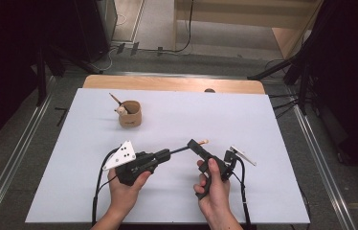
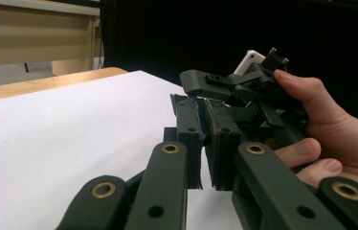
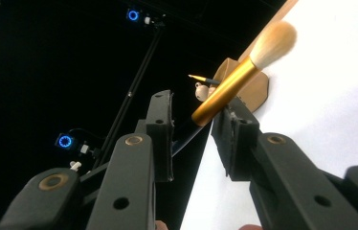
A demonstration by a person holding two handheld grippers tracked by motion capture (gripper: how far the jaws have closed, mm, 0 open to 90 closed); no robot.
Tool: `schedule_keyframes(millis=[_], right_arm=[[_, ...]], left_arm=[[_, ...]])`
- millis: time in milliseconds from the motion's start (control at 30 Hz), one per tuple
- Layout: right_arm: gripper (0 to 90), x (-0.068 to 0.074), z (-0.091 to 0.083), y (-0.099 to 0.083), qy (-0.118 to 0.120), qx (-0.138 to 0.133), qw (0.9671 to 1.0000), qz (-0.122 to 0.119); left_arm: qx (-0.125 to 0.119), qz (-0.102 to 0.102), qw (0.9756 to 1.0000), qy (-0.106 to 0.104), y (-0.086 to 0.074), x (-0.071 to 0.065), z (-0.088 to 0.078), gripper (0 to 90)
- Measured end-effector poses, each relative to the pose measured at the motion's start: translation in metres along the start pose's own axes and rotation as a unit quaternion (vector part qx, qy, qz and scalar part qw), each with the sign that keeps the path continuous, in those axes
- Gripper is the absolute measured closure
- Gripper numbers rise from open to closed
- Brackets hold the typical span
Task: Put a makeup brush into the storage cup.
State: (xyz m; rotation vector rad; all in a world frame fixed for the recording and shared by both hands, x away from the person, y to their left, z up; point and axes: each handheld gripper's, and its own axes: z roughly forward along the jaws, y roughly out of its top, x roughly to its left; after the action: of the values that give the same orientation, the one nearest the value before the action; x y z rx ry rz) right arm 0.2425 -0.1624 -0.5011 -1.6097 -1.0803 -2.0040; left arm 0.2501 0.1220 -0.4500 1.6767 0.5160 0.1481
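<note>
A paintbrush (image 1: pixel 203 142) with a gold ferrule (image 3: pixel 220 93) and a pale tuft (image 3: pixel 275 43) hangs level above the white table (image 1: pixel 263 124). Its thin dark handle (image 1: pixel 179 149) runs left into my left gripper (image 1: pixel 167 153), which is shut on it; in the left gripper view its pads (image 2: pixel 189 129) stand almost together. My right gripper (image 1: pixel 195 143) straddles the brush near the ferrule. In the right gripper view the ferrule rests against one pad (image 3: pixel 234 129), a gap remains on the other side, and the right gripper (image 3: pixel 194 108) is open.
A brown cup (image 1: pixel 130 114) holding a stick and a small white figure stands at the back left of the table; it is the brown cup (image 3: pixel 256 91) beyond the brush. The wooden table edge (image 1: pixel 172 84) runs along the far side. Dark stands flank the table.
</note>
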Motion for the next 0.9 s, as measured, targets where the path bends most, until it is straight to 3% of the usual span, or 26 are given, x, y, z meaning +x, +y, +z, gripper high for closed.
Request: schedule_keyframes(millis=[67, 100, 133, 167, 200, 233, 300, 367, 500, 567, 600, 667, 733, 900], right_arm=[[77.7, 0.001, -0.001, 0.001, 0.017, -0.006, 0.9998, -0.003], [84.7, 0.001, -0.003, 0.003, 0.023, -0.005, 0.9997, -0.01], [85.0, 0.005, -0.004, 0.003, 0.006, -0.006, 0.9996, -0.028], [85.1, 0.008, -0.005, 0.004, 0.005, -0.005, 0.9989, -0.047], [85.1, 0.011, -0.005, 0.005, 0.003, -0.004, 0.9981, -0.062], [85.1, 0.014, -0.005, 0.005, -0.007, -0.002, 0.9967, -0.08], [85.1, 0.023, -0.005, 0.005, -0.037, 0.002, 0.9908, -0.13], [85.1, 0.03, -0.004, 0.005, -0.052, 0.009, 0.9842, -0.169], [85.1, 0.042, 0.0, 0.0, -0.086, 0.025, 0.9666, -0.24], [85.1, 0.049, 0.003, -0.005, -0.104, 0.033, 0.9523, -0.285], [85.1, 0.052, 0.004, -0.007, -0.105, 0.037, 0.9491, -0.295], [85.1, 0.057, 0.007, -0.011, -0.108, 0.045, 0.9386, -0.325], [85.1, 0.061, 0.009, -0.014, -0.109, 0.054, 0.9312, -0.344], [85.0, 0.072, 0.014, -0.024, -0.118, 0.067, 0.9065, -0.4]], left_arm=[[0.012, -0.005, 0.9999, 0.0, -0.001, 0.003, 0.002, 85.2], [0.008, -0.016, 0.9998, 0.0, -0.001, 0.005, 0.002, 77.9], [0.004, -0.025, 0.9997, 0.001, -0.001, 0.007, 0.001, 64.6], [0.006, -0.03, 0.9995, 0.002, 0.0, 0.009, 0.001, 54.2], [0.013, -0.031, 0.9994, -0.001, 0.0, 0.01, 0.002, 49.0], [0.025, -0.029, 0.9993, -0.008, 0.0, 0.011, 0.003, 49.5], [0.048, -0.021, 0.9986, -0.009, 0.0, 0.01, 0.007, 49.2], [0.062, -0.013, 0.998, -0.003, -0.001, 0.007, 0.011, 49.3], [0.079, 0.004, 0.9969, 0.004, -0.002, 0.001, 0.016, 49.2], [0.084, 0.012, 0.9964, 0.006, -0.001, -0.001, 0.017, 49.4], [0.085, 0.014, 0.9962, 0.006, -0.001, -0.002, 0.017, 49.5], [0.089, 0.016, 0.9959, 0.007, -0.001, -0.003, 0.018, 49.8], [0.092, 0.021, 0.9955, 0.011, 0.0, -0.004, 0.018, 49.9], [0.101, 0.032, 0.9943, 0.013, 0.0, -0.009, 0.02, 52.3]])
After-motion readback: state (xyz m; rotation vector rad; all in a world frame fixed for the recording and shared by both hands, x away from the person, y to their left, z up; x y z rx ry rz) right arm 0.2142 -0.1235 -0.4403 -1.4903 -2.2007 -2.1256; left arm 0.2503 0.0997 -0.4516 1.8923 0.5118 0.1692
